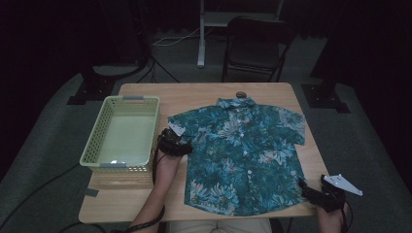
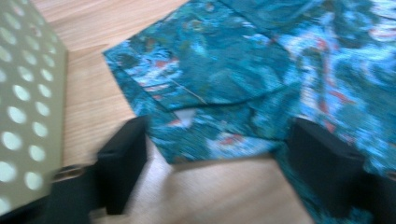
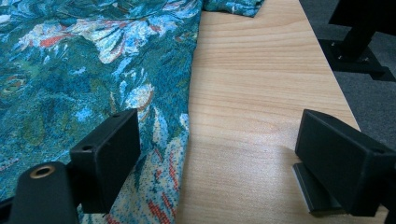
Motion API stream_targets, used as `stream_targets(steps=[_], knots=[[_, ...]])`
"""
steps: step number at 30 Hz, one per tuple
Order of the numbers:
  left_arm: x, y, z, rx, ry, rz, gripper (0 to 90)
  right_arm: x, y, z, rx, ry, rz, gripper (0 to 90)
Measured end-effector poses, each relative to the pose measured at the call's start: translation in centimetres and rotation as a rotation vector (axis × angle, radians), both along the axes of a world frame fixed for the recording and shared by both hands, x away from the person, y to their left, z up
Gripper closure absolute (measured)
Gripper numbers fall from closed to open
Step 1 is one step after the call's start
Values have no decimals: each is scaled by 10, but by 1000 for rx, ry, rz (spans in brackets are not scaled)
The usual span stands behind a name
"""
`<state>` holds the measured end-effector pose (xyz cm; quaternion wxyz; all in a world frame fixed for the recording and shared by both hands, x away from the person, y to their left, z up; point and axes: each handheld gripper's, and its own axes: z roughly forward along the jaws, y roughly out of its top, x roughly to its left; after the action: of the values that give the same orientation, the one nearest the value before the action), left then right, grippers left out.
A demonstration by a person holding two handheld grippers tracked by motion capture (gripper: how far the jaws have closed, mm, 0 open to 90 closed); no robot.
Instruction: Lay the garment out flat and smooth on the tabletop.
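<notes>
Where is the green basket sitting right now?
In the high view the green basket stands on the table's left half, just left of the shirt's sleeve and the left gripper.

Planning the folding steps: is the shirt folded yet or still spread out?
Spread out. The shirt lies flat on the table, front up, both short sleeves out to the sides and collar at the far end.

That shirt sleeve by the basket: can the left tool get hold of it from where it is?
Probably yes. The left tool is open with the sleeve edge lying flat between its jaws, nothing covering it, and the basket off to the side.
</notes>
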<state>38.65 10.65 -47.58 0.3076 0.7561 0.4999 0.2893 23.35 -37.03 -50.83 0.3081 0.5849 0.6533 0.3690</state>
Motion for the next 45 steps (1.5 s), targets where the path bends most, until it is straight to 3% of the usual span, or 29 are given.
stream_targets(steps=[2, 4, 10, 12, 14, 18, 32, 40, 45], knots=[[-6, -1, 1, -4, 2, -13, 117, 0, 0, 0, 1, 0, 0, 132], [-13, -2, 2, -15, -11, -14, 117, 0, 0, 0, 2, 0, 0, 132], [-32, 0, 2, -47, 6, -47, 84, 0, 0, 0, -1, 0, 0, 132], [-39, 0, 1, -74, 21, -61, 24, 0, 0, 0, -1, 0, 0, 132], [-47, 0, 0, -97, 22, -71, 24, 0, 0, 0, -3, 1, -1, 132], [-60, -1, -1, -91, 14, -85, 24, 0, 0, 0, -2, 1, -1, 132], [-96, 15, 0, -171, 15, -84, 25, 0, 0, 0, -3, 1, 0, 132], [-112, 24, -4, -198, 47, -80, 25, 0, 0, 0, -3, 1, 0, 132], [-123, 30, -4, -217, 27, -57, 25, 0, 0, 0, -1, 0, 1, 132]])
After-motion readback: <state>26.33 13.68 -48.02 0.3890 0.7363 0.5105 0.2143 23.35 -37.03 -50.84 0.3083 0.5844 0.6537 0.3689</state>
